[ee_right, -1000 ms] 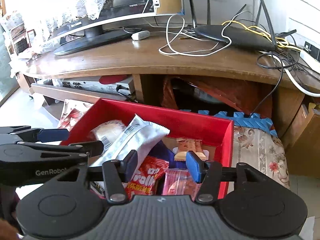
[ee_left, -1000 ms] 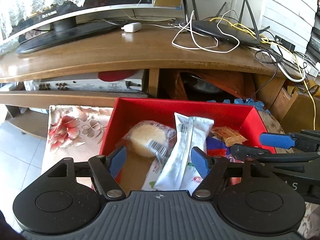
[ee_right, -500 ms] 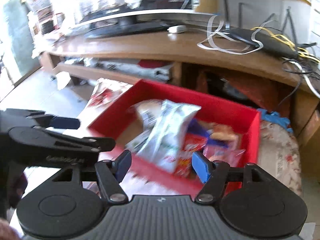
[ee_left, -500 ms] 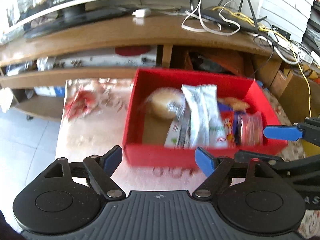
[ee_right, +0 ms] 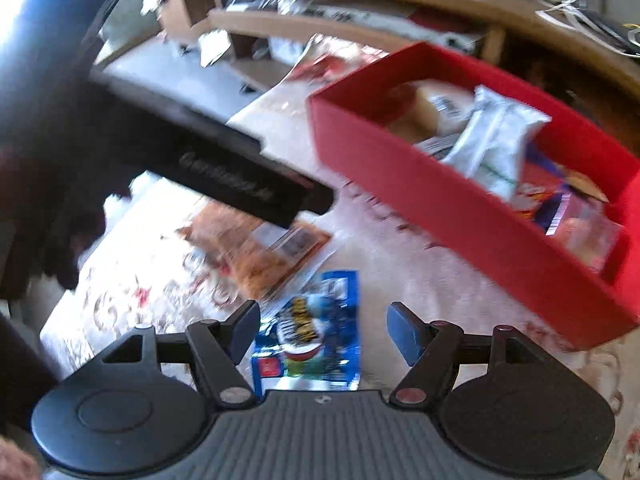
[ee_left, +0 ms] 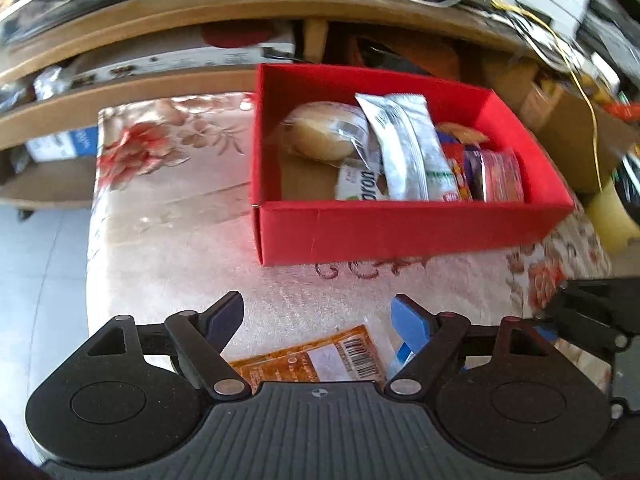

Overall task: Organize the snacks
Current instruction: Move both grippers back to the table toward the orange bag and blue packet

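Red box [ee_left: 400, 232]: open cardboard tray on the flowered cloth [ee_left: 168, 240], far side of the table, close to the wooden shelf unit [ee_left: 160, 92]. It serves as the collecting bin. Contents stand packed toward its right half, the left part of its floor bare.

Contents, left to right: wrapped bun [ee_left: 320, 132]; white and silver packet [ee_left: 408, 148] leaning over the bun's wrapper; red and blue packets, partly hidden, labels unreadable; small clear-wrapped cake [ee_left: 500, 176] at the right end.

Loose snacks, near edge of the cloth, outside the box:
- Orange packet [ee_left: 316, 360], flat, barcode side up. It lies under the left gripper [ee_left: 318, 316], whose fingers are spread wide with nothing pinched. Likely the left hand's next pickup.
- Blue packet [ee_right: 316, 336], flat, just beside the orange packet and to its right. The right gripper [ee_right: 324, 328] hovers over it with its jaws opening; the packet shows between them, unpressed.

Judgement: both tools are lined up for a grasp, one packet each, so that both loose packets can join the others in the box.
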`<state>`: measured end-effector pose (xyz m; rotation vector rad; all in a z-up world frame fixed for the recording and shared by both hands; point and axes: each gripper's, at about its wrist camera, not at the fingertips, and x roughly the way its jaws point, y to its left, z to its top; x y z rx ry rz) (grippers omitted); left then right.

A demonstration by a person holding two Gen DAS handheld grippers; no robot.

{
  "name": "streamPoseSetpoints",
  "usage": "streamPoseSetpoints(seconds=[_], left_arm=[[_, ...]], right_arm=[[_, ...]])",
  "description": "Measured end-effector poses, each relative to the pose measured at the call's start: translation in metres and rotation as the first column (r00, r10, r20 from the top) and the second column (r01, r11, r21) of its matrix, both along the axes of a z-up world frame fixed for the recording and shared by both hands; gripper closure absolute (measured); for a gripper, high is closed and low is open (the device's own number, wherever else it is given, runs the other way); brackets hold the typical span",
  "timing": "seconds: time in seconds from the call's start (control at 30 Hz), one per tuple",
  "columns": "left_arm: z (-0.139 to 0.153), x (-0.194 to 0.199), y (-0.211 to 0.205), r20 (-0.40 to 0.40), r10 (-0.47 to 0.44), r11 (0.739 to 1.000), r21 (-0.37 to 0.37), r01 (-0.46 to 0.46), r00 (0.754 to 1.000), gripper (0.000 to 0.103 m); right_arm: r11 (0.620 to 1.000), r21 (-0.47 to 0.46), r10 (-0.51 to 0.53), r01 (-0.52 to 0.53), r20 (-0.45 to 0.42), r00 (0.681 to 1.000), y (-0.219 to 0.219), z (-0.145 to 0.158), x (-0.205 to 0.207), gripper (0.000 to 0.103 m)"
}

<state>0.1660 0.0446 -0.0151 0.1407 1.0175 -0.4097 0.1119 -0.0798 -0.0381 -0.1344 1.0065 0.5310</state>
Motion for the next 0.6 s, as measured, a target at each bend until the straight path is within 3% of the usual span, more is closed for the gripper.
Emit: streamPoseSetpoints(seconds=[0.13,0.27,0.37,0.47,0.6], left_arm=[[-0.004,0.000,0.004,-0.019,-0.060,0.998,-0.009,0.060,0.998,0.015],[-0.011,0.000,0.009,-0.050,-0.109,0.994,-0.021,0.108,0.993,0.015],[-0.013,-0.002,0.011,-0.052,-0.160,0.987,-0.010,0.160,0.986,0.015],[-0.016,0.000,0.008,-0.065,-0.225,0.974,-0.007,0.225,0.972,0.014],[-0.024,-0.001,-0.005,-0.079,-0.356,0.931,0.054,0.361,0.931,0.013]], right_arm=[[0.999,-0.014,0.032,-0.032,-0.025,0.999,0.011,-0.012,0.007,0.034],[0.996,-0.058,0.071,-0.073,-0.031,0.997,0.026,-0.027,0.009,0.024],[0.993,-0.087,0.080,-0.082,-0.023,0.996,0.026,-0.031,0.005,0.026],[0.993,-0.092,0.066,-0.069,-0.037,0.997,0.014,-0.031,-0.001,0.035],[0.996,-0.085,0.032,-0.037,-0.064,0.997,-0.005,-0.030,-0.007,0.037]])
